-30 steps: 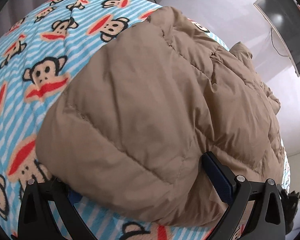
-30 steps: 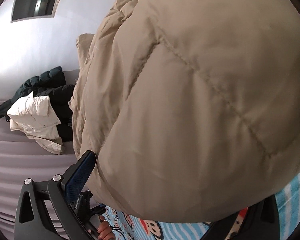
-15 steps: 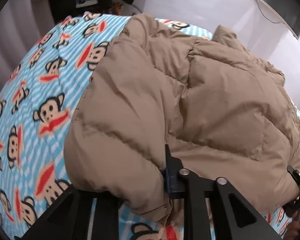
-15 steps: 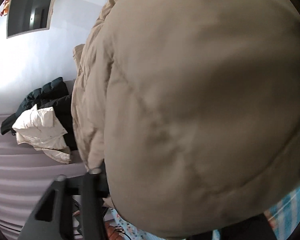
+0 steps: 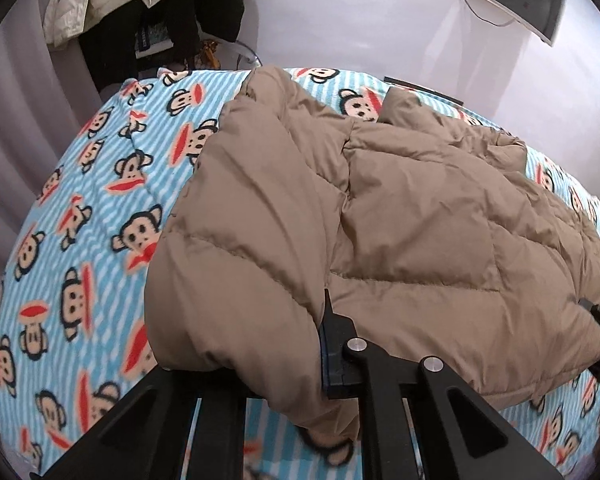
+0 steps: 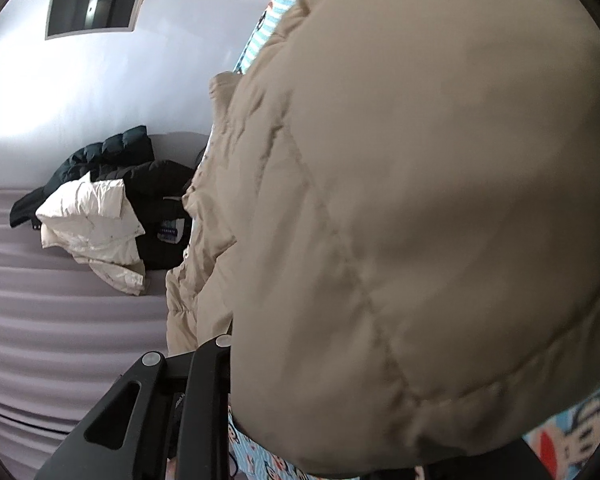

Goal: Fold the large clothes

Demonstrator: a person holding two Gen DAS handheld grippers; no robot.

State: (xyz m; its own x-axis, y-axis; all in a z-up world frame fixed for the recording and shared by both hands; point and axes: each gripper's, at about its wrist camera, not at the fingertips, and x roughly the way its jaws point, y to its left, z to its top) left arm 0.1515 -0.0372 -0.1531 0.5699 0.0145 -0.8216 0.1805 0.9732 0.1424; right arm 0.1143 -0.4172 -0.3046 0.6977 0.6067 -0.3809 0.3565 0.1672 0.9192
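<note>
Jacket (image 5: 400, 216), a tan quilted one, is lying spread across the monkey-print blanket (image 5: 100, 208) in the left wrist view, its near hem bunching between the left tongs (image 5: 284, 364), whose jaws are closing on the fabric. Through the right wrist view the same jacket (image 6: 420, 200) is crowding the lens, hiding one finger of the right tongs (image 6: 300, 396), which are closing on its padded edge. Only this view is showing the heap of dark and white coats (image 6: 100, 208) lying beyond; no containers are showing.

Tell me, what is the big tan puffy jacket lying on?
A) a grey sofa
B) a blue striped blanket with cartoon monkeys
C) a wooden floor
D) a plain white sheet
B: the tan puffy jacket lies on a blue striped blanket printed with cartoon monkey faces.
</note>
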